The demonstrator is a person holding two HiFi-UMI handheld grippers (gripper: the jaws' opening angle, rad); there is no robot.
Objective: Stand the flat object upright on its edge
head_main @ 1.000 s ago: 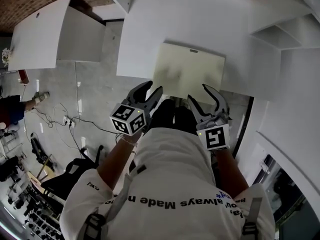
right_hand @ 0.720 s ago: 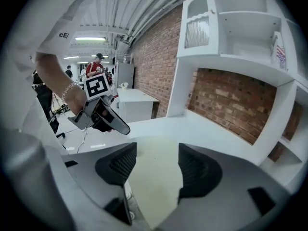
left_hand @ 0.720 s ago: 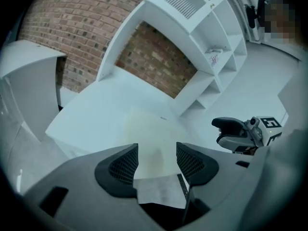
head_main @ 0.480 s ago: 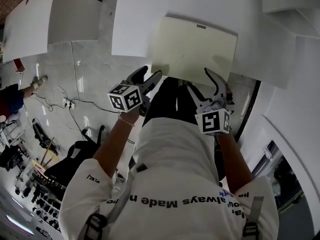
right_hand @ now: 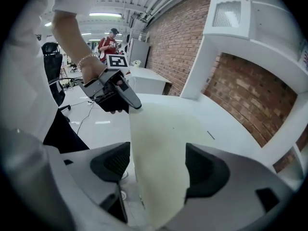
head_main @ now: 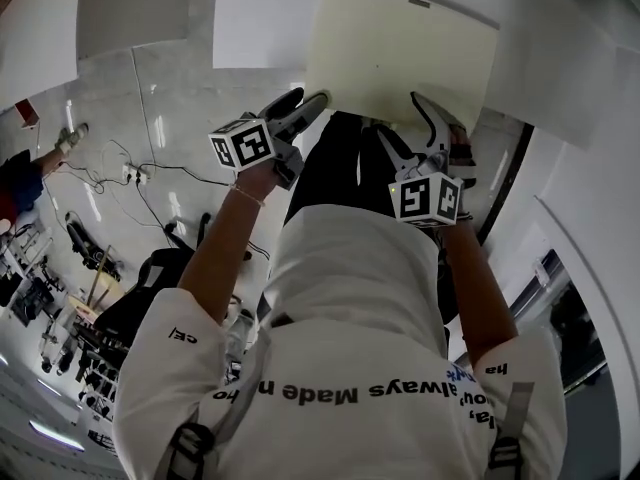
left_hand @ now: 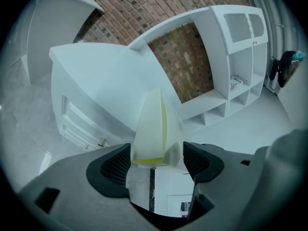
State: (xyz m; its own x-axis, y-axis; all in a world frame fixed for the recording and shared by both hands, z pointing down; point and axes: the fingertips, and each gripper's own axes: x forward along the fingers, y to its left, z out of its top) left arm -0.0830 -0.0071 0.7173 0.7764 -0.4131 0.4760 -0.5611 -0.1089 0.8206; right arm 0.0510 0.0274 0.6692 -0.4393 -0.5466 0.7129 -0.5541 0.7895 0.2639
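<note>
A pale yellow flat board (head_main: 400, 53) lies flat on the white table (head_main: 260, 18), its near edge toward me. My left gripper (head_main: 308, 98) is at the board's near left corner. In the left gripper view that corner (left_hand: 151, 124) shows edge-on between the jaws (left_hand: 156, 160), with a gap on each side. My right gripper (head_main: 398, 114) straddles the near edge further right, and the board (right_hand: 163, 143) fills the space between its jaws (right_hand: 158, 162). Both grippers' jaws have just been opening and stand wide, with the board between them.
A white shelf unit (left_hand: 240, 57) and a brick wall (left_hand: 192, 57) stand beyond the table. A second white table (head_main: 130, 8) is at the left. On the floor are cables (head_main: 150, 173) and an office chair (head_main: 150, 278). A person (right_hand: 111, 44) stands far behind.
Both grippers' jaws have spread wider. The left gripper has rolled, its marker cube now facing up. Both grippers sit closer to the board's near edge, and the board stays flat.
</note>
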